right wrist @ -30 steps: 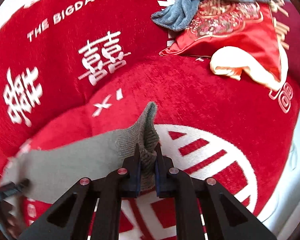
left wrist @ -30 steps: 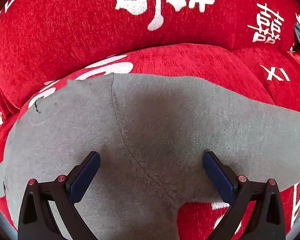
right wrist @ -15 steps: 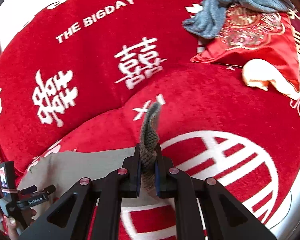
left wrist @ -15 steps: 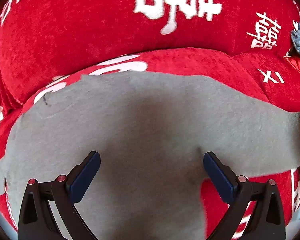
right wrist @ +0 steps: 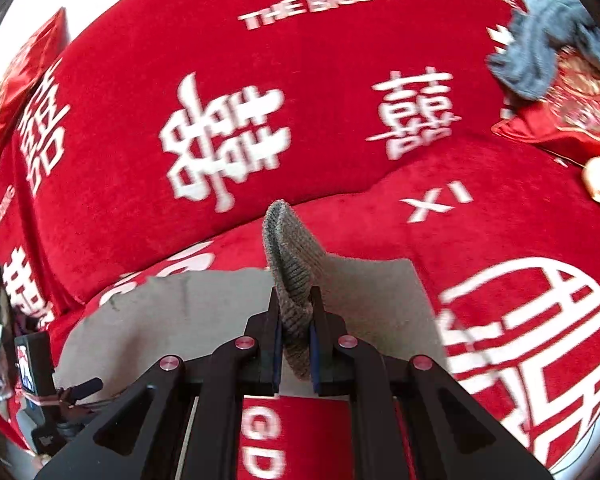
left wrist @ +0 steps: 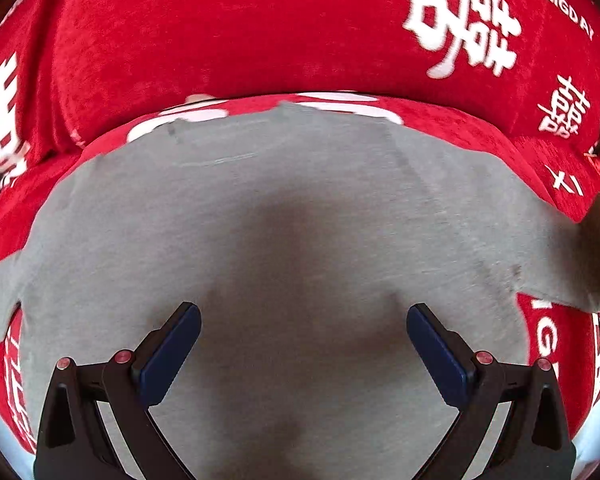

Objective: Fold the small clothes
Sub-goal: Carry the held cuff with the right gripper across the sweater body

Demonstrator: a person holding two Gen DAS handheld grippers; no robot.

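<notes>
Red sofa cover: right gripper jaws clenched on grey garment cuff, carried further over body; left gripper jaws spread.

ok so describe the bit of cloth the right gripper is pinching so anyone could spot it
On the red velvety sofa cover with white lettering lies a flat grey knit garment. Its ribbed cuff end is pinched between the right gripper's pads, the only part lifted and coarsely ribbed rather than smooth.

A home living room is showing here: a sofa is wearing a plush red cover printed with white double-happiness characters and "THE BIGDAY". An embroidered red satin cushion and a crumpled grey-blue cloth are lying on the seat.
</notes>
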